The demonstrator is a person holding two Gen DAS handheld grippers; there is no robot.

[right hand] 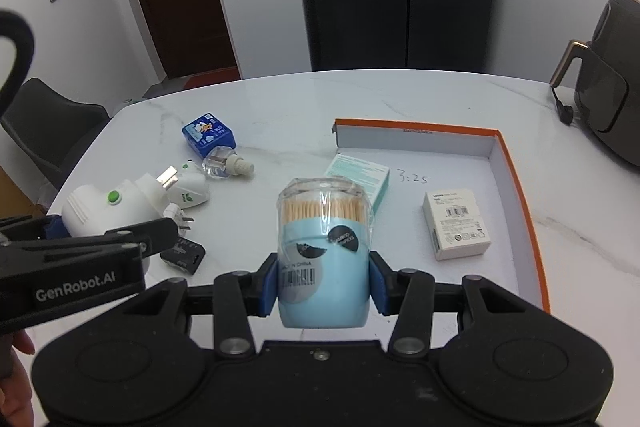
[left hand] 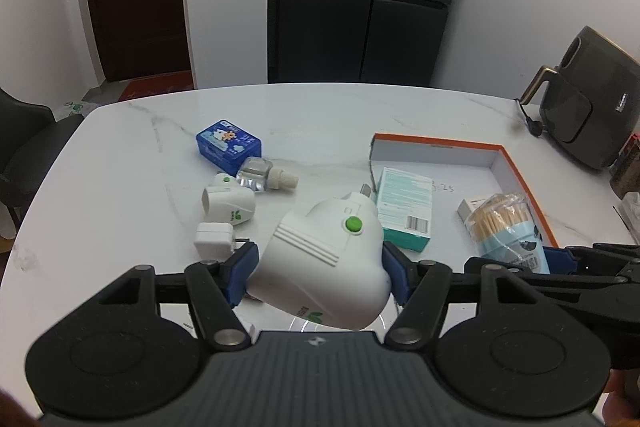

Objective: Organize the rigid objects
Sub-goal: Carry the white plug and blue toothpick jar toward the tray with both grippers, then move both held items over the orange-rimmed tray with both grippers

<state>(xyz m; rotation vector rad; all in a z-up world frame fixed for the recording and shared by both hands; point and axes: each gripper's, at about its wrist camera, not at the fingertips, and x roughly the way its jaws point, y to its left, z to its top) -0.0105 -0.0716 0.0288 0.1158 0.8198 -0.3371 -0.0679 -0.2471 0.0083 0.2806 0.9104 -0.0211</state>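
Observation:
My left gripper (left hand: 320, 273) is shut on a white plug-in device with a green button (left hand: 326, 259) and holds it above the table; it also shows in the right wrist view (right hand: 106, 209). My right gripper (right hand: 323, 287) is shut on a blue toothpick jar (right hand: 324, 251) with a clear lid, held over the near edge of the orange-rimmed box lid (right hand: 516, 179). In the lid lie a teal box (right hand: 360, 177) and a white box (right hand: 456, 229).
On the marble table (left hand: 320, 115) to the left lie a blue tin (left hand: 228, 147), a clear refill bottle (left hand: 260, 177), a second white plug-in device (left hand: 228, 203), a white charger (left hand: 214, 241) and a black adapter (right hand: 184, 253). An air fryer (left hand: 588, 99) stands far right.

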